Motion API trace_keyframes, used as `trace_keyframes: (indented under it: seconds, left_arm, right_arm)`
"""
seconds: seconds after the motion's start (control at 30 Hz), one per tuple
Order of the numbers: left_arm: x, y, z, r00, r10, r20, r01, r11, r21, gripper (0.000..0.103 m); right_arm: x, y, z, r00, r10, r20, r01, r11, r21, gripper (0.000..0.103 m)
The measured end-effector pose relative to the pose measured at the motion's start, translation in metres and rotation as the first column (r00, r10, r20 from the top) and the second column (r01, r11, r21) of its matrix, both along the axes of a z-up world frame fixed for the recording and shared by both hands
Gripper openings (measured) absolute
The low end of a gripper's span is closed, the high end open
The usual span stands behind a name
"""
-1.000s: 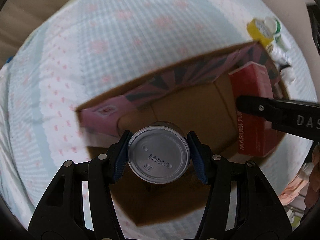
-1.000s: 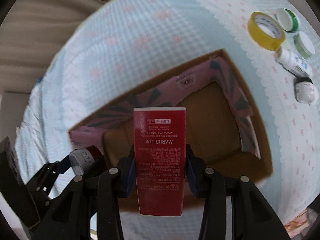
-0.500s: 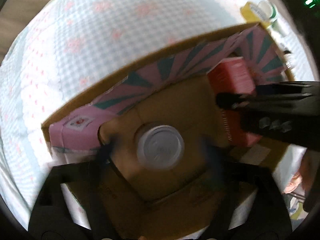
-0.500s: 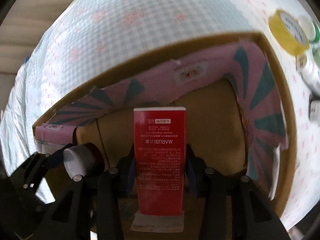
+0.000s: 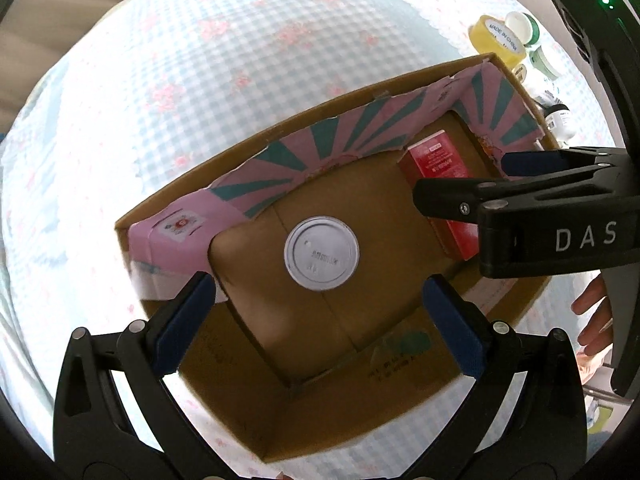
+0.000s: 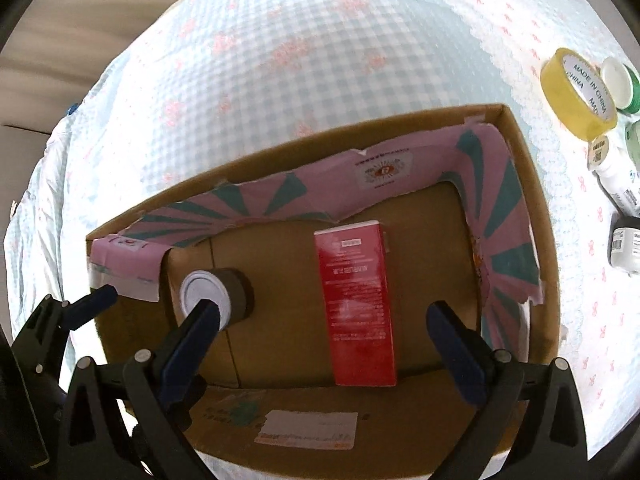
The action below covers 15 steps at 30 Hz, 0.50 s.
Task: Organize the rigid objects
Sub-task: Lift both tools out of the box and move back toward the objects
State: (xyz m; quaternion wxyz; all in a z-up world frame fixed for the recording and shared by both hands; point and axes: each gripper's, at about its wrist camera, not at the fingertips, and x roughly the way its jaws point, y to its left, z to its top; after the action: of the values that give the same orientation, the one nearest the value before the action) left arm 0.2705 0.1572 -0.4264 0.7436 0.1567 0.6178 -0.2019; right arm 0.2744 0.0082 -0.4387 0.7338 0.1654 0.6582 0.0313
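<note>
A cardboard box [image 5: 304, 124] [image 6: 304, 148] with pink and teal lining sits on a checked cloth. A silver-bottomed can [image 5: 321, 253] [image 6: 206, 294] stands on the box floor at the left. A red carton [image 5: 438, 178] [image 6: 356, 304] lies flat on the floor to its right. My left gripper [image 5: 316, 328] is open and empty above the can. My right gripper [image 6: 324, 340] is open and empty above the carton; its body [image 5: 560, 216] partly hides the carton in the left wrist view.
A yellow tape roll [image 6: 576, 94] [image 5: 498, 38], a green-lidded jar [image 6: 620, 84], a white bottle [image 6: 612, 168] and a dark-capped bottle [image 6: 626, 244] lie on the cloth right of the box. A hand [image 5: 596, 312] shows at the right edge.
Both grippers opened and pulled back. The can left the left gripper and now stands in the box. The red carton left the right gripper and now lies in the box.
</note>
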Motion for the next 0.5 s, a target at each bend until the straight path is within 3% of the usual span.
trace_keyframes:
  seconds: [0.23,0.5]
  left_arm:
    - [-0.014,0.013,0.036,0.998,0.041,0.048,-0.041,0.999,-0.004,0.103]
    - [-0.052,0.035,0.115,0.984,0.089,0.152,-0.084,0.996,-0.036,0.103]
  right_arm:
    - [-0.012,0.013,0.033,0.999,0.008,0.043,-0.008,1.000,-0.002,0.103]
    - [-0.040,0.027,0.124,0.989,0.026,0.147,-0.020,0.999,-0.043,0.103]
